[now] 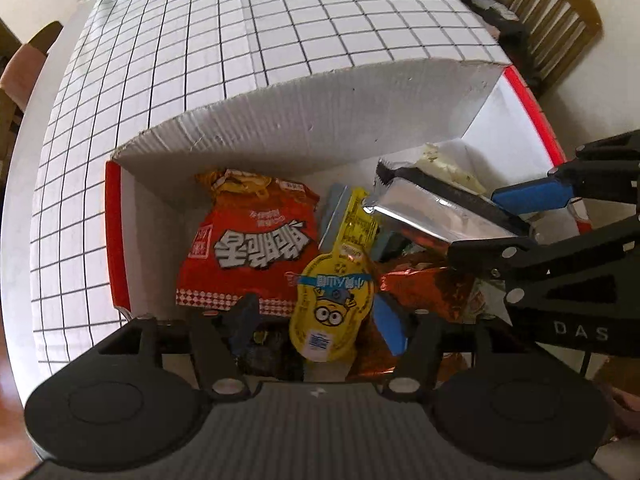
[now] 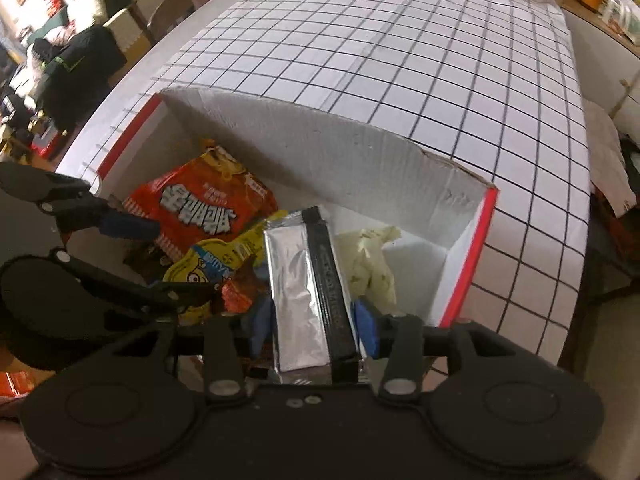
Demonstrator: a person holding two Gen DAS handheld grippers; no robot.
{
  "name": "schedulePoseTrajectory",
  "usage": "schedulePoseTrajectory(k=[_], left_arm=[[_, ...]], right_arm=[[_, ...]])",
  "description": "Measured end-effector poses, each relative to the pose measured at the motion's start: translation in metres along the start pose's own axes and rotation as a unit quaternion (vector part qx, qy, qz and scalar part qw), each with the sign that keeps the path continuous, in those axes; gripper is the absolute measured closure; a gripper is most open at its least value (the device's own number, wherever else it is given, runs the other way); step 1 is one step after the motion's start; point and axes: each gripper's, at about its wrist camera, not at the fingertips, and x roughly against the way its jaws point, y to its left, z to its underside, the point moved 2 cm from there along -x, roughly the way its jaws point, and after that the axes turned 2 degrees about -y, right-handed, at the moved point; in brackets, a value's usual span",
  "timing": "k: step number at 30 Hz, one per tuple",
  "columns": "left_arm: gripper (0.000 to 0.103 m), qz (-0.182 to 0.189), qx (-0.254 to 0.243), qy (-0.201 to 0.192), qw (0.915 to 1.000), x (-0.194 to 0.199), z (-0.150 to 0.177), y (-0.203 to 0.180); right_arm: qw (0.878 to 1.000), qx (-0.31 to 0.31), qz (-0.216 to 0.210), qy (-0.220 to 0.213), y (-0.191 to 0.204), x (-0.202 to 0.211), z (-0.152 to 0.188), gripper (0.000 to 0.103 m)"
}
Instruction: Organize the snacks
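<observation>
- The fingers (image 2: 366, 326) of the right gripper (image 2: 316, 332) are pressed on both sides of a silver packet (image 2: 296, 292) with a black band, so the packet is held tight.
- The fingers (image 1: 390, 326) of the left gripper (image 1: 318, 324) are spread apart, with a yellow cartoon pouch (image 1: 330, 308) between them. Nothing is squeezed there yet.
- The silver packet is held over the right half of a white box (image 1: 304, 120) with red edges. The box is set on the checked tabletop (image 1: 168, 40), near its front edge.
- A big red snack bag (image 1: 252, 244) is lying toward the left wall of the box. Orange foil wrappers (image 1: 428, 284) and a pale crumpled wrapper (image 2: 368, 260) are seen there too.
- The step in hand seems to be this: the silver packet is being put into the box, or taken out. Which one cannot be told.
- If it is to be put in, it should be lowered into the free spot by the right wall and then let go. Care is needed so the other gripper is not bumped.
</observation>
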Motion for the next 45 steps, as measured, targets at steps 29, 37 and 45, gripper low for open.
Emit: schedulePoseTrajectory(k=[29, 37, 45], left_arm=[[0.021, 0.012, -0.052, -0.179, 0.9824, 0.104, 0.030, 0.006], [0.019, 0.025, -0.045, -0.175, 0.9832, 0.112, 0.041, 0.012], [0.012, 0.034, -0.020, -0.162, 0.9859, 0.112, 0.050, 0.020]], right_arm=[[0.980, -0.092, 0.024, -0.177, 0.044, 0.100, 0.047, 0.017], [0.963, -0.110, 0.038, -0.242, 0.053, 0.126, 0.061, 0.001], [0.958, -0.108, 0.040, -0.265, 0.068, 0.132, 0.067, 0.000]])
